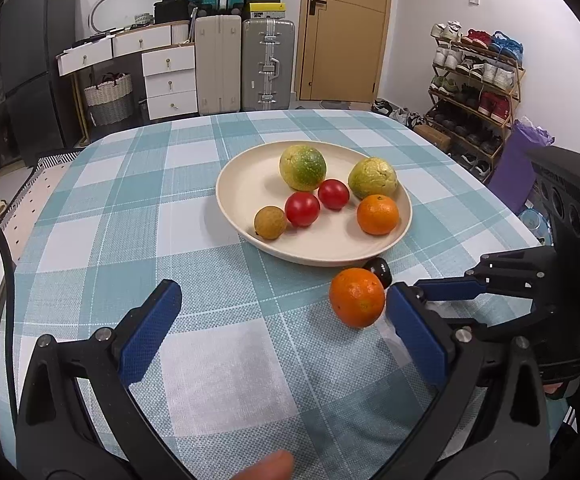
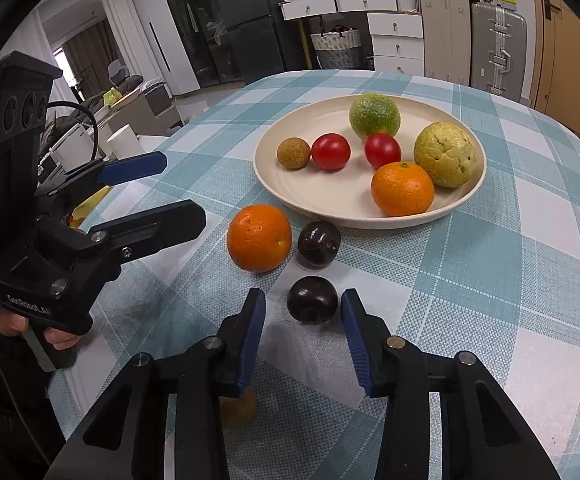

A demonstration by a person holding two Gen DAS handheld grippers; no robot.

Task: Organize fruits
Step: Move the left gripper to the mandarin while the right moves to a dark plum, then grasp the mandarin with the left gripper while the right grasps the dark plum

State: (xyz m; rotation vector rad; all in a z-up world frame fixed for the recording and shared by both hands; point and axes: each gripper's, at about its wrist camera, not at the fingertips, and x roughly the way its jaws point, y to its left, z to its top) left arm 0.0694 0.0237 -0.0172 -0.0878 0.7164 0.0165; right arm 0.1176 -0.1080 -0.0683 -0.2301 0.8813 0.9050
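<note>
The right gripper (image 2: 303, 324) hangs low over the counter (image 2: 510, 264) with its fingers apart and a dark plum (image 2: 312, 299) sitting between them, a sliver of cloth visible on either side, so the pads do not yet press on it. That straddling placement suggests a pickup is being set up, the fruit centred so both pads would meet it evenly. Just beyond the fingertips lies a second plum (image 2: 319, 244), and touching or nearly touching it, on the left-finger side, an orange (image 2: 259, 237); beyond both, the cream plate (image 2: 274, 176) already holds two tomatoes, another orange, two green-yellow citrus fruits and a small brown fruit, likely the destination for the loose ones. The left gripper (image 1: 286, 320) waits with its fingers wide apart and nothing between them, the orange (image 1: 357, 297) just beside the tip of its right finger and slightly ahead, probably kept clear so the other hand can work. The plum between the fingers is near round, with no clear long axis; its stem dimple cannot be made out, whereas the farther plum shows a dimple turned upward and toward the camera.
</note>
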